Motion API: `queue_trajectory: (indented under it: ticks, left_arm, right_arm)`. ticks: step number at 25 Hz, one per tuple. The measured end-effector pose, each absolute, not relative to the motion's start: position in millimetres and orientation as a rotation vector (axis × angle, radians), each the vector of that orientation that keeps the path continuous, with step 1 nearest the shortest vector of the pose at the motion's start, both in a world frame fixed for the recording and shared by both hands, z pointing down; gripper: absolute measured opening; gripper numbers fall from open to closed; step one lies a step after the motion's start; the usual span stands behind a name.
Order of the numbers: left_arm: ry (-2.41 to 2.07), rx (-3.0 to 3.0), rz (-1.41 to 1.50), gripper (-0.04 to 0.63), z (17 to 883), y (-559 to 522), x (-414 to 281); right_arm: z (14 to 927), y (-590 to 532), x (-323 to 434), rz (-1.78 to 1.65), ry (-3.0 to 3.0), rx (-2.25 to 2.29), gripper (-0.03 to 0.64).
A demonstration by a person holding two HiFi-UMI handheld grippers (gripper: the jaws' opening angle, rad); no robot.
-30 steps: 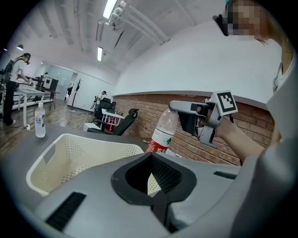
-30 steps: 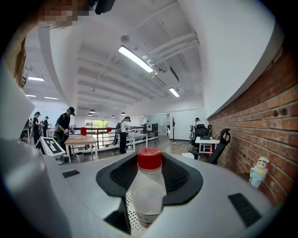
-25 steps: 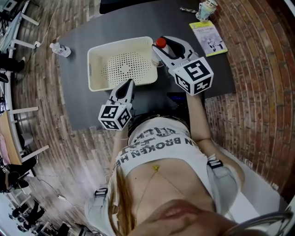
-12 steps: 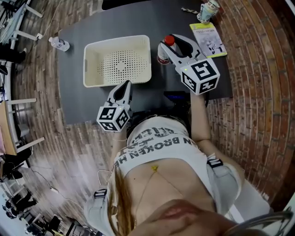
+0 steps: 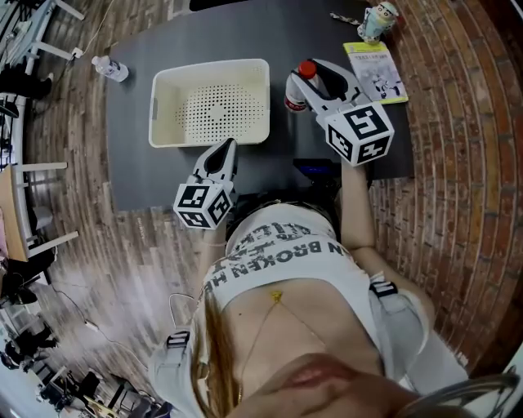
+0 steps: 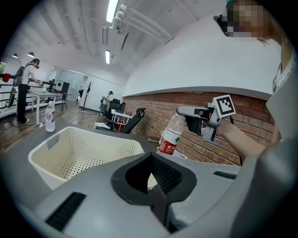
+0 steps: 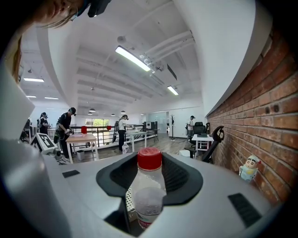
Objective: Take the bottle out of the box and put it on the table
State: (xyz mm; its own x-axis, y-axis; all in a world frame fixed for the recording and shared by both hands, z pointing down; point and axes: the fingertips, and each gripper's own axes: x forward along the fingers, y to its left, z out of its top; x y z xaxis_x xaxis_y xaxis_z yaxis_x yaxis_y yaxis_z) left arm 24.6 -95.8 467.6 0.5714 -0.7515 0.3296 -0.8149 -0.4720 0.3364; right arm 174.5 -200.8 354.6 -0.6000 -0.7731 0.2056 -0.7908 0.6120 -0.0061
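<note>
A clear bottle (image 5: 295,98) with a red cap and red label stands slightly tilted just right of the cream perforated box (image 5: 163,122) on the dark table (image 5: 147,180). My right gripper (image 5: 309,86) is shut on it, just below the neck. In the right gripper view the bottle (image 7: 148,160) fills the gap between the jaws. Whether its base touches the table I cannot tell. From the left gripper view the bottle (image 6: 171,135) shows beyond the empty box (image 6: 70,153). My left gripper (image 5: 225,151) hovers shut at the box's near edge, holding nothing.
A yellow-edged booklet (image 5: 376,72) and a small figurine (image 5: 380,18) lie at the table's far right corner. A second clear bottle (image 5: 109,68) stands by the far left corner. A brick wall (image 5: 458,122) runs along the right.
The right gripper has carried the bottle rightward, from the box's right rim to a spot apart from it. The left gripper has barely shifted.
</note>
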Motion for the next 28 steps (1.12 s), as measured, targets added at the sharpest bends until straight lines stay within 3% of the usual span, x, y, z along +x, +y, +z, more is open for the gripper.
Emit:
queue_trajectory:
  ticks: [28]
  left_arm:
    - [-1.292, 2.291, 0.192, 0.005, 477, -93, 9]
  right_arm:
    - [481, -213, 202, 0.287, -2.392, 1.3, 0.156]
